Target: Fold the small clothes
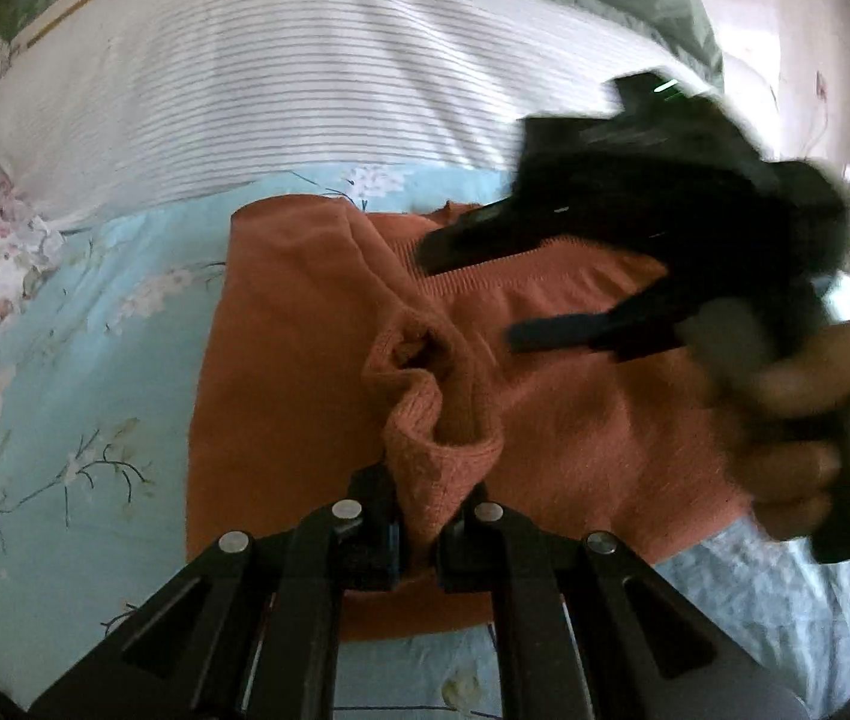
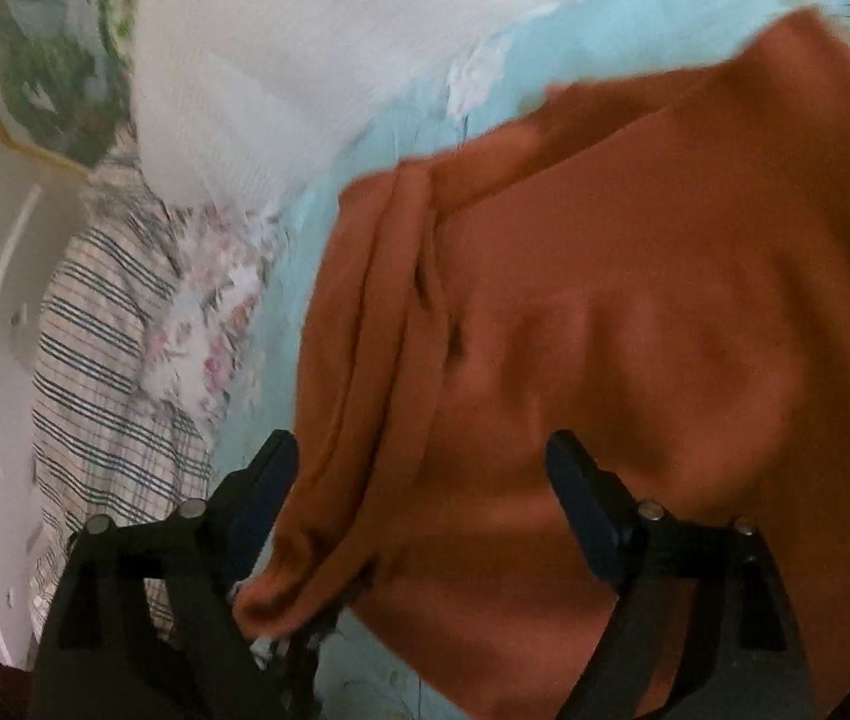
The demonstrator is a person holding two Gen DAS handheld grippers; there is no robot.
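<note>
I have the orange sweater (image 1: pixel 317 324) spread on the light blue floral sheet (image 1: pixel 65 360), filling the centre and right of the left wrist view, with the striped white pillow (image 1: pixel 245 90) across the top of the frame. My left gripper (image 1: pixel 419 534) at the bottom centre is clamped on a bunched knit fold, likely a cuff or sleeve end, that rises straight up from between the fingers. The garment body lies ahead and to the right of that pinch, its long axis running roughly left to right across the frame.

My right gripper (image 1: pixel 484 294) comes in blurred from the right edge, fingers spread and pointing left over the ribbed hem area; I cannot tell if it touches the cloth. In the right wrist view its fingers (image 2: pixel 580 498) stand wide apart with sweater fabric draped between them, nothing pinched.

I judge the left is the nearer, committed hand; the fold should carry its pinch towards the upper centre while the right steadies the body
</note>
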